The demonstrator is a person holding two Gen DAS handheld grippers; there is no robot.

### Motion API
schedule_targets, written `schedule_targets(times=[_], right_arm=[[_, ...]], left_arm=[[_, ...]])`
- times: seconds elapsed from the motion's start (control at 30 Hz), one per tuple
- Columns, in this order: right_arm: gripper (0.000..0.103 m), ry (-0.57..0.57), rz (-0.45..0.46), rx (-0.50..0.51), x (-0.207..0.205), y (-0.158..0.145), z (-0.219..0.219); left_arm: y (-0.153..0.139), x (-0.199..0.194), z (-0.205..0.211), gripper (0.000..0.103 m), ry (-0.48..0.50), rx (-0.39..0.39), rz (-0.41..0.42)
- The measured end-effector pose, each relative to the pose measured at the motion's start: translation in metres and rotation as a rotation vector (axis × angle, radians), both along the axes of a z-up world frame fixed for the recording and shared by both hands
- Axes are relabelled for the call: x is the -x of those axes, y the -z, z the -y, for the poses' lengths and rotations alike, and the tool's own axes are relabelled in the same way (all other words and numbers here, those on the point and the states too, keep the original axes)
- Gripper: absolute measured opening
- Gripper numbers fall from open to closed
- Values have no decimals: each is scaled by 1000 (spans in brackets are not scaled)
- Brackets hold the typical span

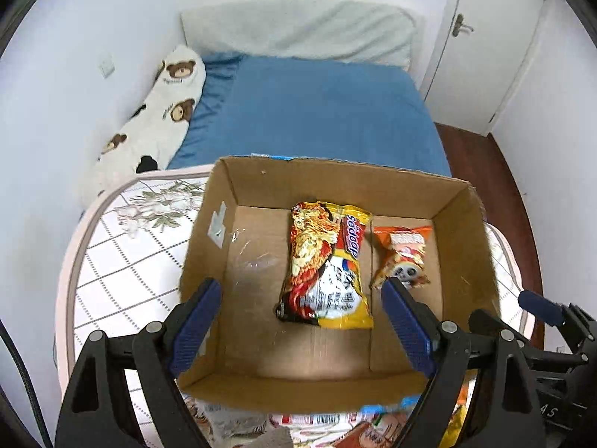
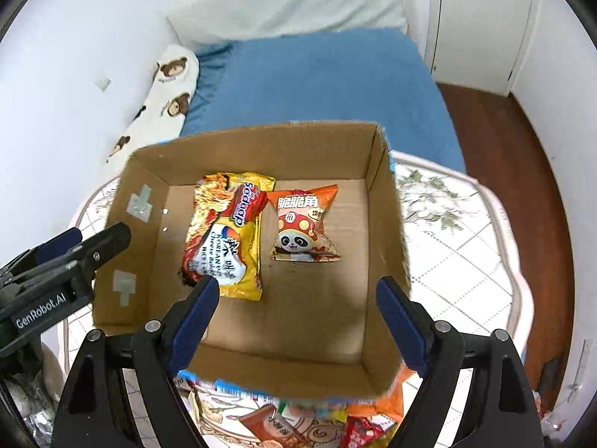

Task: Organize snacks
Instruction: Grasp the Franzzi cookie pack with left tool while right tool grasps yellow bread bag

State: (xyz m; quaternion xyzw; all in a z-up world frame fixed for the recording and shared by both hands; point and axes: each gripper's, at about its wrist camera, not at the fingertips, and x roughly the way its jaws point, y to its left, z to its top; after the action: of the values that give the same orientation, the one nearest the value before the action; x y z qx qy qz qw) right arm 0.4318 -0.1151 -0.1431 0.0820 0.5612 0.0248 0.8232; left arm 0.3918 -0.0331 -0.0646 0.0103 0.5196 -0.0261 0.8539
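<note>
Two packets are counted in the cardboard box (image 2: 384, 201): a yellow noodle packet (image 2: 224, 235) at left, an orange snack bag (image 2: 304, 224) at right. Further snacks (image 2: 298, 422) below the box's near wall are partly hidden. The left gripper (image 1: 302, 291) and right gripper (image 2: 298, 291) are held wide apart, nothing gripped.

Left claw (image 1: 300, 300) and right claw (image 2: 297, 296) side by side, angled steeply down, jaws spread wide, empty.
</note>
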Motion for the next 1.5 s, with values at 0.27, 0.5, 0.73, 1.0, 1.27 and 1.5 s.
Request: schedule_targets(times=[0.27,0.5,0.73,1.0,1.27,1.5], right_arm=[[88,-10,75,-9,58,-48,-6],[88,5,30,-82,112,-42,0],[88,86,-175,-267,176,34,17],[88,159,-376,-309,230,118,14],[88,288,-429,-302,248,150,11],[88,571,-468,-409,259,182,30]], left_arm=[[-38,58,4,88,24,6,52],[-26,106,0,88,9,-14,9],[40,154,-42,88,-70,-37,-156],[126,174,-35,88,305,-354,-269],[209,182,-5,88,738,-693,-342],[237,182,1,88,885,-767,-357]])
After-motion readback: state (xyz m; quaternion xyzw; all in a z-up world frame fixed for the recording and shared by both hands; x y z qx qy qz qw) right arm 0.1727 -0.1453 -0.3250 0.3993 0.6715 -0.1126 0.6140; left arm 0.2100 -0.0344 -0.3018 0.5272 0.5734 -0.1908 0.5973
